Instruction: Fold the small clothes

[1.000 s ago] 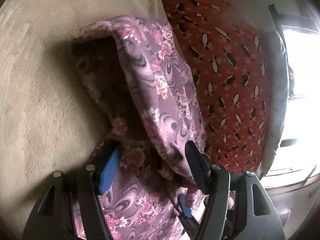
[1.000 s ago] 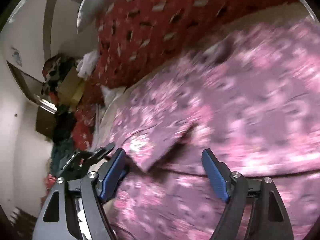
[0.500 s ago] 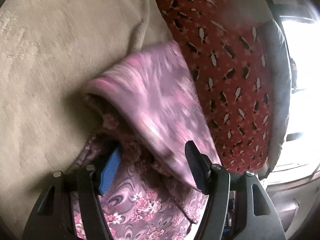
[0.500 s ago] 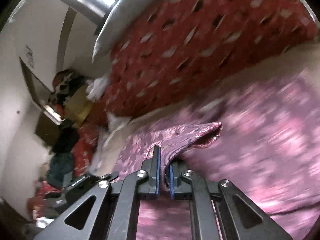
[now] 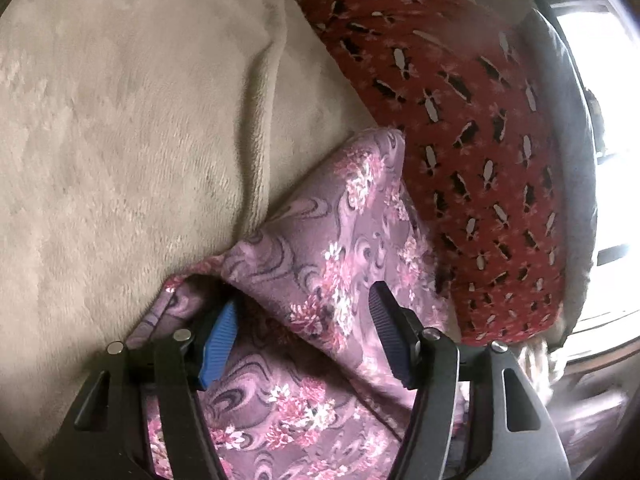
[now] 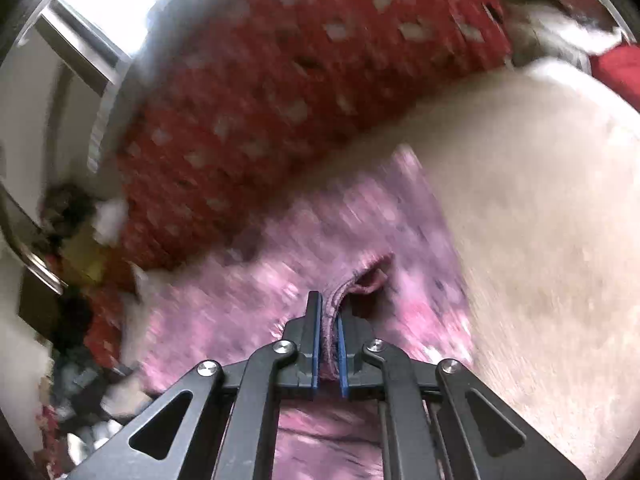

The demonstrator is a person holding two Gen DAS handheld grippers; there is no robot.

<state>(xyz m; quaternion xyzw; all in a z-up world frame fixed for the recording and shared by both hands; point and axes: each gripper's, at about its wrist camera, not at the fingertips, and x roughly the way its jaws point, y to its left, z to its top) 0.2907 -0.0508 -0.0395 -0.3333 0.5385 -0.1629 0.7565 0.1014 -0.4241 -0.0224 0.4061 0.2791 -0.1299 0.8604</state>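
Note:
A purple garment with pink flowers (image 5: pixel 320 248) lies on a beige plush blanket (image 5: pixel 120 140). A folded flap of it runs across my left gripper (image 5: pixel 304 296), whose fingers stand apart with the cloth loose between them; the blue pad (image 5: pixel 218 344) sits under the fold's edge. In the blurred right wrist view my right gripper (image 6: pixel 329 300) is shut on a bunched hem of the same garment (image 6: pixel 360 220), which spreads out ahead of it.
A red pillow with black and white marks (image 5: pixel 480 140) lies along the garment's far side, also visible as the red pillow (image 6: pixel 280 80). A bright window (image 5: pixel 600 80) is at the right. Piled clutter (image 6: pixel 80 260) sits beyond the bed's left edge.
My right gripper went from open to shut on the garment's edge and swept it sideways. In the left view the raised flap came down and now lies low across the fingers.

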